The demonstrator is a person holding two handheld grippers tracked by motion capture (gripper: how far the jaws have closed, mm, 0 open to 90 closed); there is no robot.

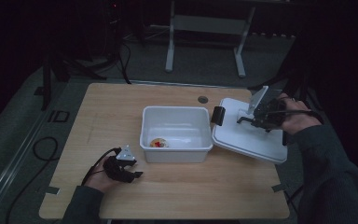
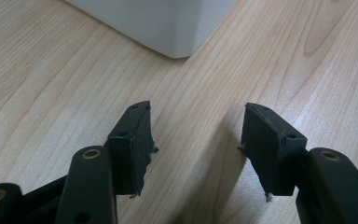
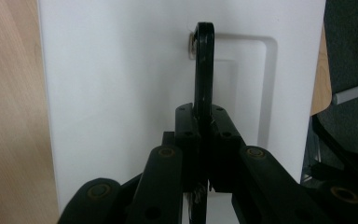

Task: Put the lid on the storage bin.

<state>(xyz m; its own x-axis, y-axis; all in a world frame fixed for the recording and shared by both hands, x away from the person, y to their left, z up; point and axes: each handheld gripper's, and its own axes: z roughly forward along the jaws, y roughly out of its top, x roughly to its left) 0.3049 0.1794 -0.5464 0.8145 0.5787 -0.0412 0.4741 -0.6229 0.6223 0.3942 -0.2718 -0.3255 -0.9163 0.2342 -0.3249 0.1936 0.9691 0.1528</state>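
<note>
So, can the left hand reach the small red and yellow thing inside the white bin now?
Probably yes. The left tongs stand open on the table beside the bin, whose top is uncovered, since the right tongs hold the lid aside by its handle. Only the bin's wall needs clearing.

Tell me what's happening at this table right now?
A person works with a gripper in each hand at a wooden table. The right gripper is shut on the black handle of a white lid, which is off the white bin and lies tilted beside it with one edge against the bin's rim. The left gripper hangs open above the bare tabletop near the bin's corner, holding nothing. Something small, red and yellowish, lies in the bin.
</note>
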